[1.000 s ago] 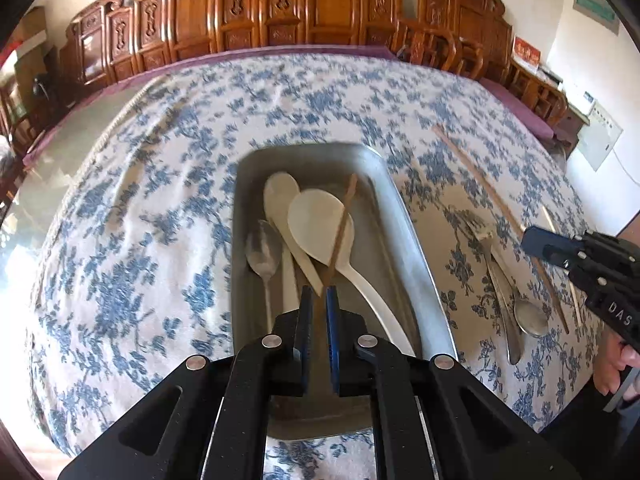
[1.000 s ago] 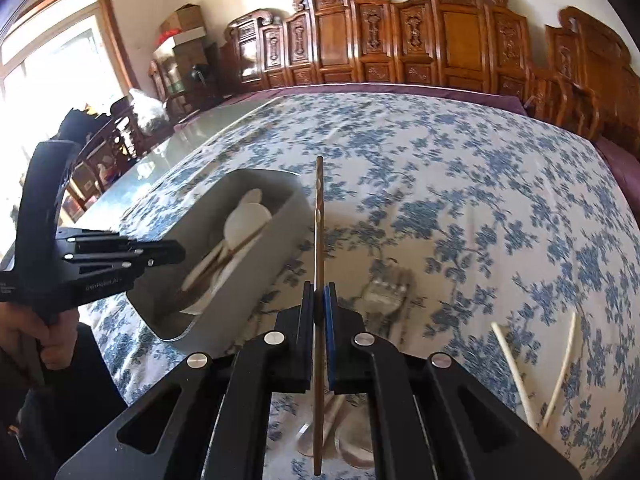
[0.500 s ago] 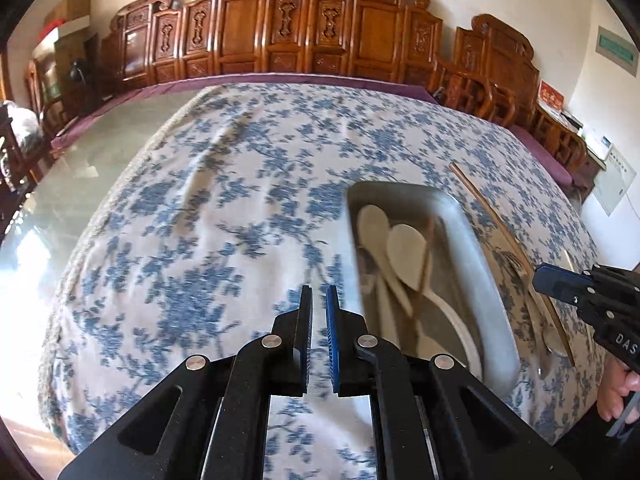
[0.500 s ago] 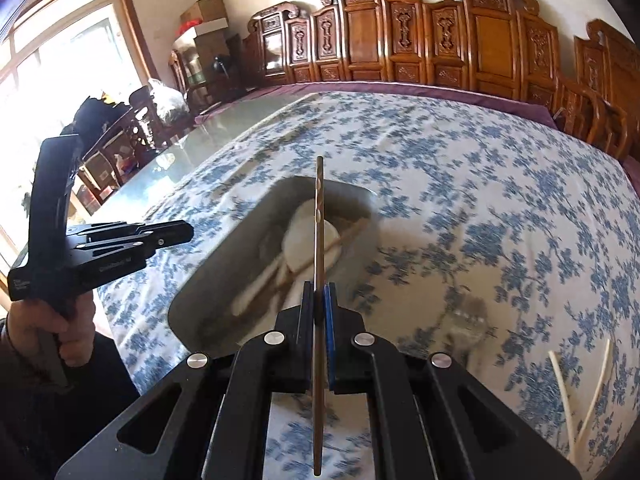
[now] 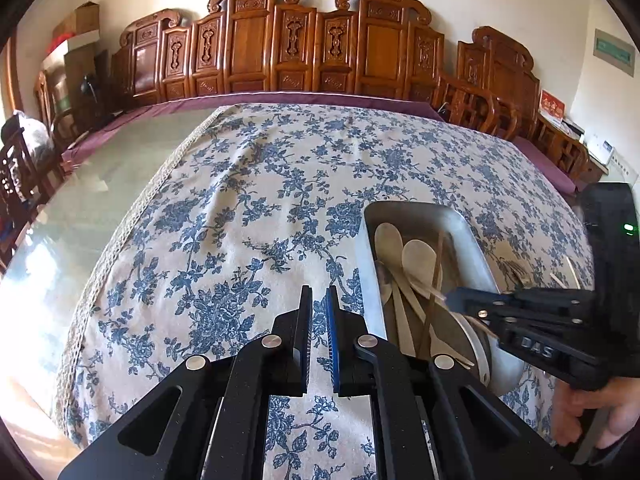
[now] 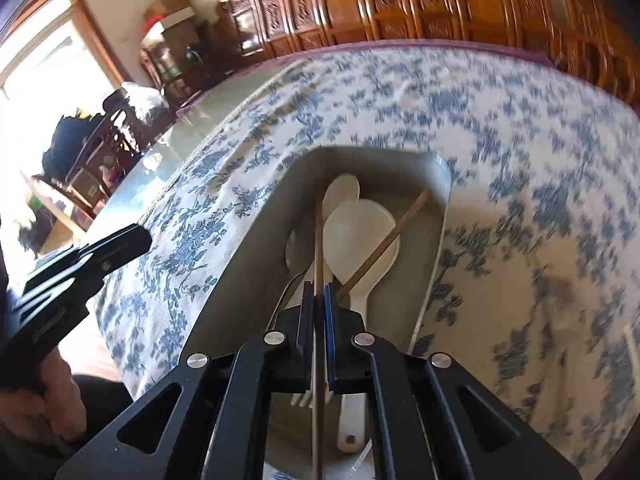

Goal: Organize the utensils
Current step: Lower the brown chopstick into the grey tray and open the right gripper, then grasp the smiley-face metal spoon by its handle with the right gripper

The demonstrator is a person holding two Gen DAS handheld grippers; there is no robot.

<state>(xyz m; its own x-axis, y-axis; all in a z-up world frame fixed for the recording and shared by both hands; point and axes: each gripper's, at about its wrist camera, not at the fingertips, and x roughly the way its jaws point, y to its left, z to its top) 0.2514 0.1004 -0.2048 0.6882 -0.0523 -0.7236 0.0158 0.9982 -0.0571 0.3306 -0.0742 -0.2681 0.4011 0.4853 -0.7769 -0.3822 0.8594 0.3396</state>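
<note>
Chopstick (image 6: 318,248) clamped between the right gripper (image 6: 318,300) fingers, long axis running straight ahead along them — poised directly above the metal tray (image 6: 256,240), lengthwise with it. Below, already inside: two white spoons (image 6: 360,236), a second chopstick (image 6: 384,240) lying slantwise across them, a metal spoon at the left wall. Likely next: lower and release, keeping that lengthwise line so both ends clear the rim. Left gripper (image 5: 318,300) off to the tray's left over the floral cloth (image 5: 240,240), fingers slightly apart, holding nothing — farther from the job.

Left hand-held gripper (image 5: 319,334) narrowly parted, empty; right hand-held gripper (image 6: 319,330) clamped.
</note>
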